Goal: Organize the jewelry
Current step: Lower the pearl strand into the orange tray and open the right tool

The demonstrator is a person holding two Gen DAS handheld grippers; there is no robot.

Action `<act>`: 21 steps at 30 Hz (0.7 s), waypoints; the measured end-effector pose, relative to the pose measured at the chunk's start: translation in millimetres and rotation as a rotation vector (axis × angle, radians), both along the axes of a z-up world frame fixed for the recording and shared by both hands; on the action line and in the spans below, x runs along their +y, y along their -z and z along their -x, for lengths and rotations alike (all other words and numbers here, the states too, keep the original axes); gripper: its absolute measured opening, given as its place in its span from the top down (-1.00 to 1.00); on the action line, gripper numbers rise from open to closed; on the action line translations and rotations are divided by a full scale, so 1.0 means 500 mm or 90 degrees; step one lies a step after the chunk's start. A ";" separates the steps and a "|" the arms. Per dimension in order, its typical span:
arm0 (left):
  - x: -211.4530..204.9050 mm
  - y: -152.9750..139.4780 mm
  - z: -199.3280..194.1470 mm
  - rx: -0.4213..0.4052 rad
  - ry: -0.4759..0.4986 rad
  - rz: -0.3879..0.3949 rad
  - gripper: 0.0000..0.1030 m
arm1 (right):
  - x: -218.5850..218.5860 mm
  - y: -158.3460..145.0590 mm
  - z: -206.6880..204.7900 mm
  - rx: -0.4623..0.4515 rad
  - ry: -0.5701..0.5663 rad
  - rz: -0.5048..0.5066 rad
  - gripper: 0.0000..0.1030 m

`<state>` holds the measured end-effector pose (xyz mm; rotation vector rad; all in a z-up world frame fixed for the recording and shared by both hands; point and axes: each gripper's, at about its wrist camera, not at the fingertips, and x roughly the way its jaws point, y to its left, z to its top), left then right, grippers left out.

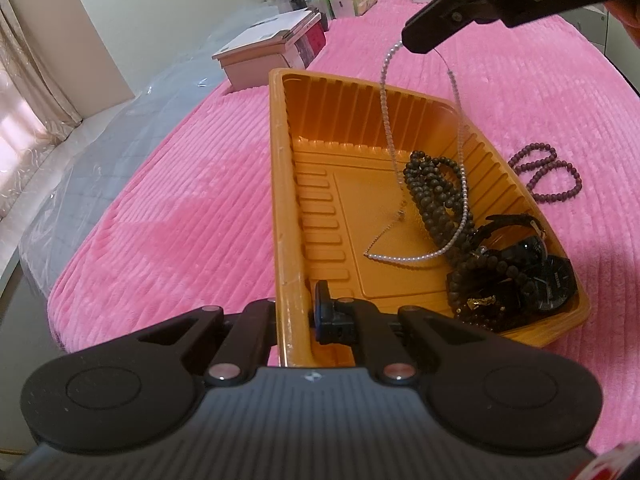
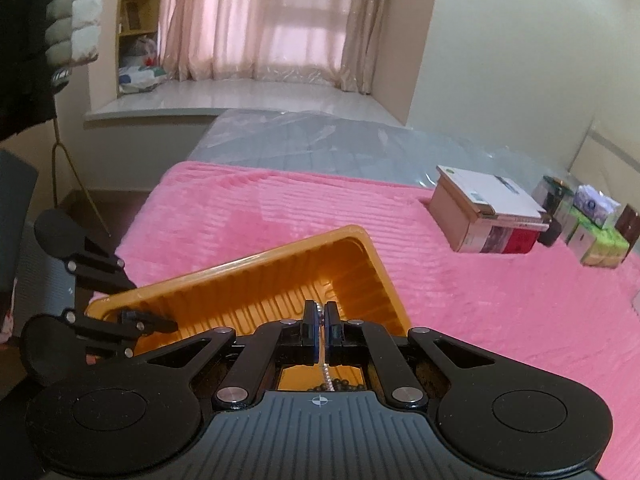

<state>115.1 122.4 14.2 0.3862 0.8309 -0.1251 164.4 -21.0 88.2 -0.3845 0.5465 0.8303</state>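
left gripper (image 1: 297,312), nearest the lens, is clamping the near rim of the orange tray (image 1: 282,184), 1 finger outside the wall and 1 inside, probably pinning the light plastic so it isn't sliding on the pink blanket (image 1: 160,200). right gripper (image 1: 416,42) is hanging above the tray's far side, jaws pinched tight on the pearl necklace (image 1: 386,120); from its own wrist view the strand is running straight through the pads. necklace is dangling as a long loop, low end already lying on the tray floor beside the dark bead strand (image 1: 430,196) and watches (image 1: 548,276). holding it high is likely keeping the loop from tangling while it's going in. purple bead bracelet (image 1: 548,172) is sitting outside the tray on the blanket, not yet sorted.
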 end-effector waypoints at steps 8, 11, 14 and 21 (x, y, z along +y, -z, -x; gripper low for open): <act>0.000 0.002 0.000 0.000 -0.001 -0.002 0.94 | -0.005 0.006 -0.019 0.028 0.008 -0.018 0.95; -0.001 0.002 0.000 0.000 -0.001 -0.002 0.94 | -0.011 0.007 -0.020 0.028 0.010 -0.029 0.95; -0.001 0.002 0.000 0.000 -0.001 -0.002 0.94 | -0.023 0.004 -0.023 0.035 0.016 -0.045 0.95; 0.001 0.003 0.000 -0.001 -0.002 -0.002 0.94 | -0.136 -0.011 -0.023 0.048 0.105 -0.111 0.94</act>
